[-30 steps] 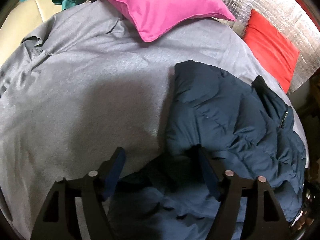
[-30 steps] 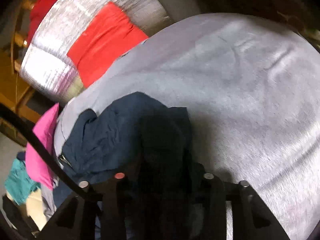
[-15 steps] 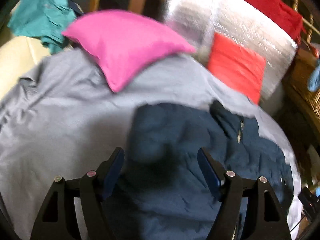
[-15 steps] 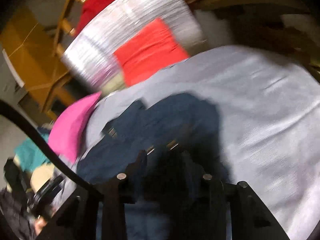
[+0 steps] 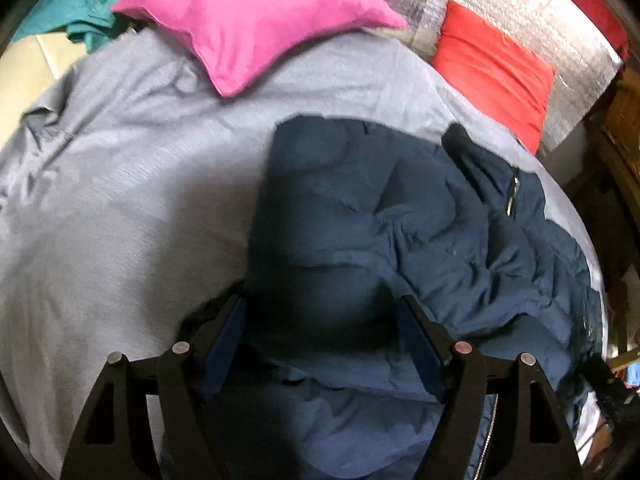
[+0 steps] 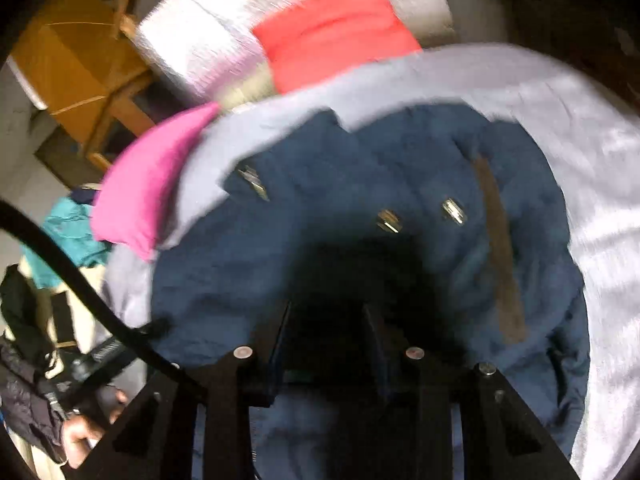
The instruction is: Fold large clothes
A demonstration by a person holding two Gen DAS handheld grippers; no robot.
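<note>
My left gripper (image 5: 320,344) gapes wide over the navy jacket (image 5: 400,220), which stretches away rightward; my right gripper (image 6: 326,340) looks narrowed, grip unclear.

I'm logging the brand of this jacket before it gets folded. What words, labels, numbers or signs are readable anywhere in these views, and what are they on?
No readable text in either view.
Jacket: no label or brand shows; its zipper pull and metal snaps are too small and blurred to show any marking.
Pink pillow, red pillow, grey sheet: plain, no print.
</note>
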